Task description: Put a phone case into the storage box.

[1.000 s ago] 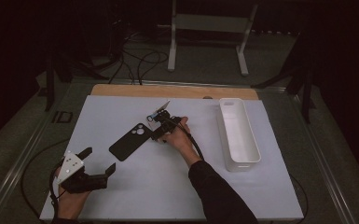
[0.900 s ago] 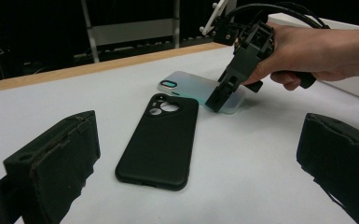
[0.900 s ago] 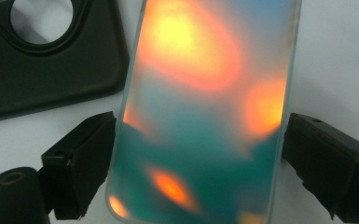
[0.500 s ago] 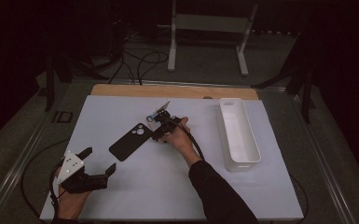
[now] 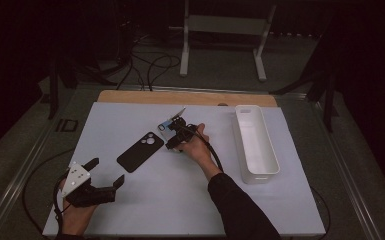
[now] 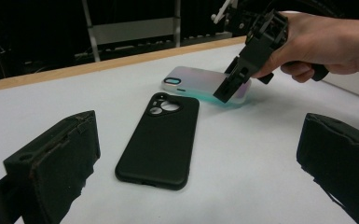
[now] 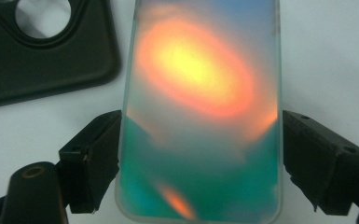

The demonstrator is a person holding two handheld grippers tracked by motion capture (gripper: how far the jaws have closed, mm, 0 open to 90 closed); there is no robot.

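White table, right gripper closing around iridescent case, contact unclear

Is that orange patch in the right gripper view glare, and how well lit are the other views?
Right gripper view: the orange-to-green patch is sheen on the iridescent phone case, slightly soft this close. High view: dim, with dark surroundings beyond the white table. Left gripper view: the black phone case is sharp, and the near jaws blur.

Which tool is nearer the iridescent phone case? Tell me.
Right. The right tool straddles the iridescent phone case, jaws closing in at its sides; the left tool sits well off, past the black phone case.
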